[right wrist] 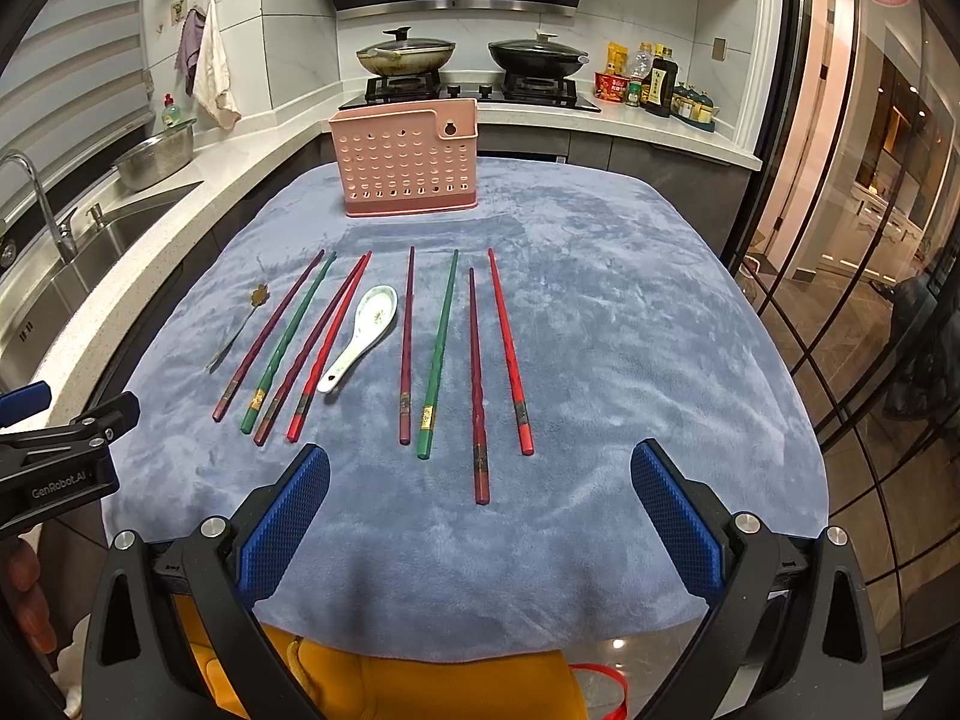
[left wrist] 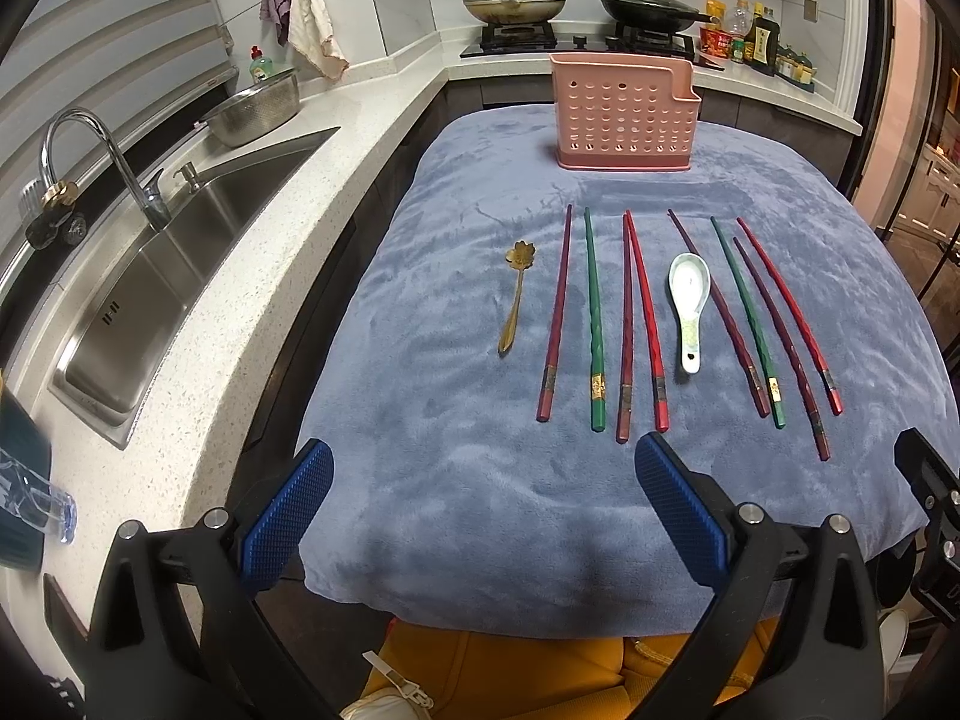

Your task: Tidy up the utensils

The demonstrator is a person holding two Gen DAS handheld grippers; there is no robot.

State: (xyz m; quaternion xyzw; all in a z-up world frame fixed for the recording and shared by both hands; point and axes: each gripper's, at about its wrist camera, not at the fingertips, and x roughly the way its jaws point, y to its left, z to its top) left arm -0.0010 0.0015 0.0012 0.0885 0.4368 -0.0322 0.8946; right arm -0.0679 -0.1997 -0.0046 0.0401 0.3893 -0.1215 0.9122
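I hold my left gripper (left wrist: 483, 480) over the near edge of the blue blanket (left wrist: 456, 480), its two blue-padded fingers spread wide with nothing between them. My right gripper (right wrist: 480, 483) sits the same way, fingers wide apart and holding nothing, above the near part of the same blanket.

Everything I have to sort lies in a row across the blanket, ahead of both grippers. On the far left is a small gold spoon (left wrist: 515, 297) with a flower-shaped bowl, lying apart from the rest. Next to it come four chopsticks (left wrist: 600, 324): a dark red one, a green one, then two red ones that meet at their far tips. Just right of those lies a white ceramic spoon (left wrist: 690, 306), bowl pointing away from me. Right of the spoon are four more chopsticks (right wrist: 462, 354): dark red, green, dark red and bright red, side by side but not touching. All the thick ends point toward me.

At the far end of the blanket stands a pink holder (left wrist: 624, 114) with round holes in its wall, upright and well apart from the row. I cannot see inside it.

To my left runs a white counter (left wrist: 240, 276) with a steel sink (left wrist: 150, 312).
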